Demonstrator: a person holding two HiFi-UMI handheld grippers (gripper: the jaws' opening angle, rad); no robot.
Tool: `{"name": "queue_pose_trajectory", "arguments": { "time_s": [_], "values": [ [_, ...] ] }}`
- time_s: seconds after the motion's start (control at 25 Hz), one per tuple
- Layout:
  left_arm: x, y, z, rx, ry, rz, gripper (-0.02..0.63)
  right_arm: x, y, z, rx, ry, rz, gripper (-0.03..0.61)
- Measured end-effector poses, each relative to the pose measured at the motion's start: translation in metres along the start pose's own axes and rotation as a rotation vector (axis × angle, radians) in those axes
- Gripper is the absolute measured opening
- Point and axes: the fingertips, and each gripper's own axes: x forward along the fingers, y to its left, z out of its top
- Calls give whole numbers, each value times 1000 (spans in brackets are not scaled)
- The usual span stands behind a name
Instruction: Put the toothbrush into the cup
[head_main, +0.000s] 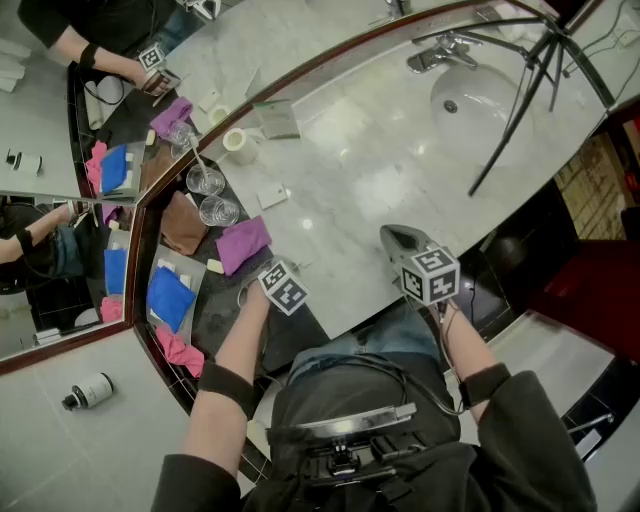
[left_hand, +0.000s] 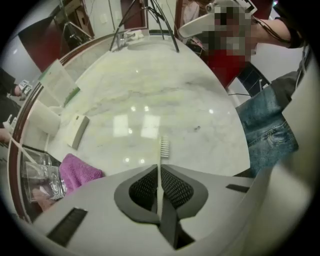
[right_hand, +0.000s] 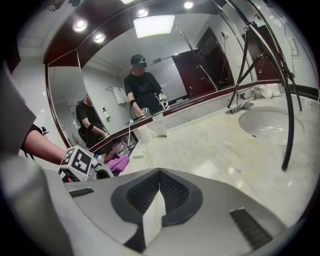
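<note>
Left gripper (left_hand: 159, 169), pointing straight down over the near left end of the marble counter (head_main: 380, 170). Its jaws are closed on the handle of a white toothbrush (left_hand: 161, 156). The handle runs between the ribbed pads (left_hand: 176, 187) and juts past them, bristle head toward the counter. Whether the head touches the marble cannot be told.

Right gripper (right_hand: 160, 172), to the right and well apart from the left one, tilted downward over the counter's near edge. Its jaws are pressed together with nothing between them.

A purple cloth (head_main: 243, 243) lies just left of the left gripper. Beyond it, on the dark tray (head_main: 215, 300) at the counter's left end, stand two clear cups. These are the nearer glass cup (head_main: 219, 211) and, just beside it, the farther glass cup (head_main: 205, 181), in which a thin white stick (head_main: 195, 155) leans. The toothbrush is outside both cups, though near them.

A brown cloth (head_main: 183, 225), a blue cloth (head_main: 170, 297) and a pink cloth (head_main: 180, 350) lie along the tray's left side. A small white box (head_main: 272, 196) lies on the marble to the right of the cups. At the far right are the sink (head_main: 475, 100) and its faucet (head_main: 440, 52), crossed by the black legs of a tripod (head_main: 520, 110).
</note>
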Motion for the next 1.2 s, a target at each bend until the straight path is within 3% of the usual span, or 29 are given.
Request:
{"name": "queue_pose_trajectory", "arguments": {
  "time_s": [0.28,0.64,0.92,1.2],
  "values": [
    [0,0,1,-18,-13,-8,20,2,-1,-4,-2,19,2,20],
    [-26,9,7,-135,-124,30,20,7,9,7,-31,29,26,20],
    [-88,28,8,-201,-268,175,20,18,38,28,-96,35,89,20],
    [-170,40,-12,-364,-528,387,20,38,76,44,-191,49,169,20]
  ]
}}
